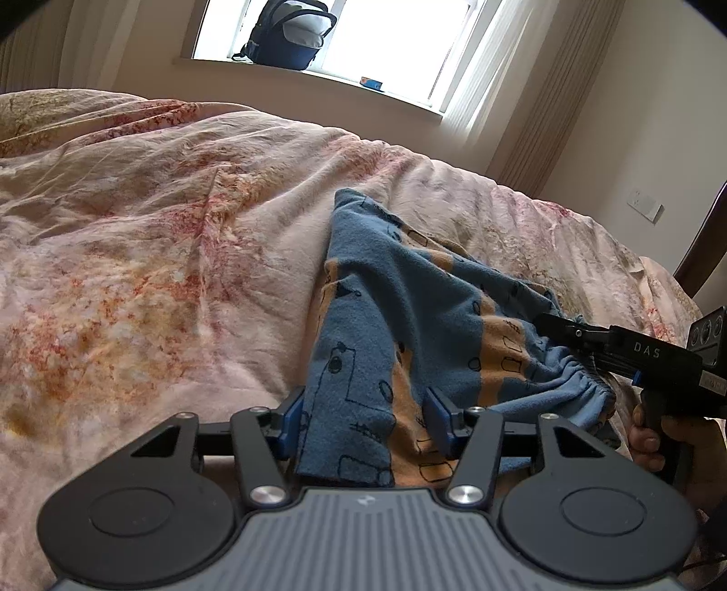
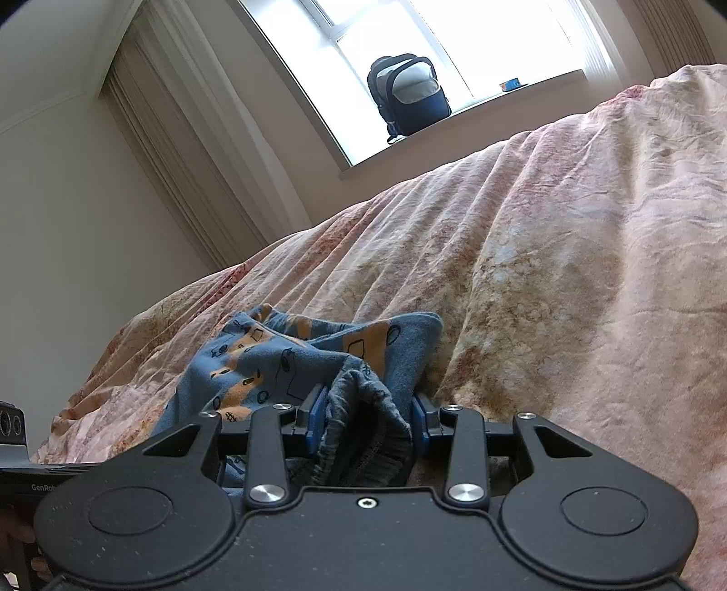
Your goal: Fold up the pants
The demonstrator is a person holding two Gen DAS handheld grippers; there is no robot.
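Small blue pants (image 1: 386, 318) with orange stripes and black line drawings lie bunched on a floral bedspread (image 1: 159, 254). My left gripper (image 1: 365, 418) is open, its blue pads on either side of a cloth edge at the near end. My right gripper (image 1: 552, 325) comes in from the right at the gathered elastic waistband (image 1: 568, 377). In the right wrist view the right gripper (image 2: 368, 423) stands open with the dark waistband (image 2: 363, 409) bunched between its pads, and the rest of the pants (image 2: 291, 350) spreads beyond it.
The pink and orange bedspread (image 2: 568, 282) is wrinkled and covers the whole bed. A dark backpack (image 1: 286, 32) and a small tin (image 1: 371, 83) sit on the windowsill behind. Curtains (image 2: 191, 150) hang beside the window. A dark headboard edge (image 1: 702, 245) shows at the right.
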